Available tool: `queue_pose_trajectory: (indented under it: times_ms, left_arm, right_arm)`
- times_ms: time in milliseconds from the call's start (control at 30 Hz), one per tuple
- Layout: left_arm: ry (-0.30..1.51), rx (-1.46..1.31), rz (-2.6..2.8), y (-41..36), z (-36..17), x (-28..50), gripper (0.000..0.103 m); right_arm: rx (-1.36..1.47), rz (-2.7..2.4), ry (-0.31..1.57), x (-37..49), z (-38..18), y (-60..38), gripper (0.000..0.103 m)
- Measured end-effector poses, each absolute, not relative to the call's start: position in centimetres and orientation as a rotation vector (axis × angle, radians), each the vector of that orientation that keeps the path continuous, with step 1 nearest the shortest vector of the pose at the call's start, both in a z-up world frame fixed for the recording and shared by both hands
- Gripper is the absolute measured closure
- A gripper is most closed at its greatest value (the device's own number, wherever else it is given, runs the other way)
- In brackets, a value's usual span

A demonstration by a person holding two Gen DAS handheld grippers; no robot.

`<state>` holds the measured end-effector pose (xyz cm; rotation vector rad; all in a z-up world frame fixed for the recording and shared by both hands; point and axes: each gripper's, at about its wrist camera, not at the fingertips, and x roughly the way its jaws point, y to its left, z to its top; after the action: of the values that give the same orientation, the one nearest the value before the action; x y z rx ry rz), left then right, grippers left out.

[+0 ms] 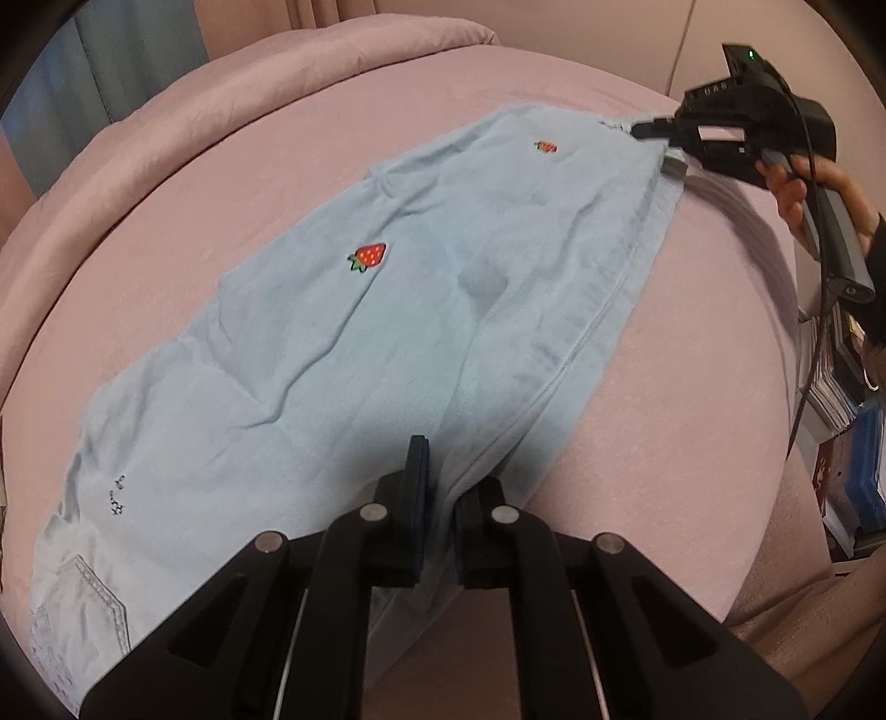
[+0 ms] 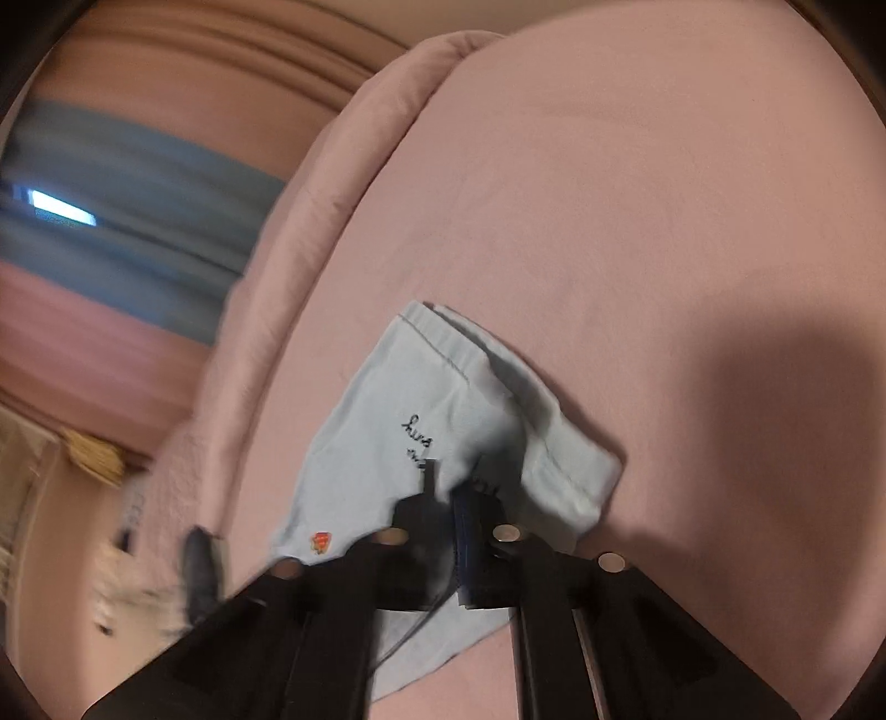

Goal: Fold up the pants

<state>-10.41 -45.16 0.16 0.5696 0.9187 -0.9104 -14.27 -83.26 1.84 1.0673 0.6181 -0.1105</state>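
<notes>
A pair of pale blue cotton pants with embroidered red strawberries (image 1: 387, 310) lies spread flat across a dusty pink bedspread (image 1: 692, 415), running from the lower left of the left wrist view up to the upper right. One strawberry patch (image 1: 368, 256) sits near the middle of the cloth, and a second, smaller one shows further up toward the right. A grey stitched pocket (image 1: 91, 603) shows at the lower left end of the garment.

At the bottom centre of that view, the black two-finger left gripper (image 1: 440, 498) has its jaws pressed together on a raised ridge of the blue fabric, which passes between the two pads. At the upper right, the black right gripper (image 1: 656, 138) pinches the far end of the pants close to the hem, and a person's hand (image 1: 803, 188) wraps the grey handle behind it.

In the right wrist view, the hem end of the pants (image 2: 421, 421) lies in the lower middle of the frame on the pink bedspread (image 2: 637, 194), with dark stitched lettering on the cloth. The right gripper (image 2: 448, 493) has its jaws closed on the fabric just below that lettering. This view is blurred along its left side, where a blue curtain (image 2: 138, 232) and pink drapery show only as smears. A rolled pink edge of bedding (image 1: 332, 50) runs along the top of the left wrist view.
</notes>
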Motion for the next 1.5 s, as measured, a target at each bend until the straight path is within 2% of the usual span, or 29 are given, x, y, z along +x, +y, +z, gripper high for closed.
queue_pose_trajectory:
  times_ms: [133,300,367,400,433,467,500,533,600,800,900,967,1000,1033,1133,1233,1367,1467,1500]
  left_arm:
    - [0.899,0.577,-0.931,-44.9,0.2,-10.7,0.096]
    - [0.918,0.601,-0.922,-45.4,-0.8,-10.6,0.095]
    - [0.934,0.577,-0.923,-45.0,-0.2,-10.4,0.091]
    - [0.953,0.557,-0.926,-44.7,0.0,-9.9,0.087]
    - [0.964,0.532,-0.932,-44.2,0.4,-9.9,0.081]
    - [0.971,0.493,-0.949,-43.4,1.0,-9.9,0.077]
    - [0.973,0.451,-0.965,-42.6,1.4,-9.9,0.068]
    - [0.97,0.407,-0.977,-41.8,2.0,-9.8,0.059]
    - [0.954,0.324,-0.961,-40.2,3.1,-8.9,0.053]
    - [0.975,0.142,-0.751,-36.0,2.2,-4.5,0.053]
    - [1.02,0.166,-0.636,-33.8,0.0,-3.7,0.053]
    - [1.047,0.171,-0.601,-31.6,-1.7,-3.8,0.058]
    - [1.027,0.149,-0.616,-30.8,-1.6,-4.1,0.058]
    - [1.023,0.133,-0.623,-29.9,-1.4,-4.4,0.057]
    - [1.036,0.065,-0.618,-27.1,-0.4,-5.1,0.057]
    - [0.998,0.006,-0.556,-23.8,1.0,-5.3,0.056]
    - [0.952,-0.023,-0.401,-19.4,2.0,-4.6,0.056]
    - [0.977,-0.032,-0.325,-17.2,0.9,-3.4,0.056]
    - [0.996,-0.039,-0.313,-16.4,0.3,-2.9,0.062]
  right_arm:
    - [0.982,-0.137,0.557,-16.6,3.7,-82.7,0.098]
    - [0.985,-0.259,0.667,-16.3,-1.4,-83.7,0.098]
    - [1.009,-0.246,0.648,-17.0,-1.1,-84.2,0.097]
    - [0.98,-0.272,0.65,-17.2,-0.3,-84.1,0.094]
    - [0.924,-0.328,0.658,-17.4,0.6,-83.9,0.08]
    - [0.825,-0.424,0.669,-17.6,2.1,-83.4,0.06]
    - [0.771,-0.454,0.661,-17.7,3.0,-82.8,0.055]
    - [0.722,-0.445,0.643,-17.6,4.1,-82.0,0.054]
    - [0.648,-0.332,0.622,-16.9,5.9,-79.8,0.054]
    - [0.329,0.093,0.692,-12.3,6.9,-66.5,0.055]
    - [0.09,0.253,0.759,-11.6,4.7,-58.7,0.058]
    - [-0.082,0.277,0.853,-10.6,2.2,-55.0,0.058]
    - [-0.175,0.252,0.817,-11.3,1.2,-53.7,0.058]
    - [-0.192,0.251,0.782,-11.8,1.3,-53.6,0.058]
    - [-0.057,0.278,0.881,-10.7,2.7,-55.3,0.058]
    - [0.041,0.342,0.825,-10.3,5.3,-55.5,0.058]
    - [0.193,0.5,0.803,-6.1,7.6,-52.9,0.058]
    - [0.179,0.572,0.817,-2.7,8.1,-48.7,0.058]
    - [0.177,0.58,0.833,-1.1,8.4,-47.4,0.058]
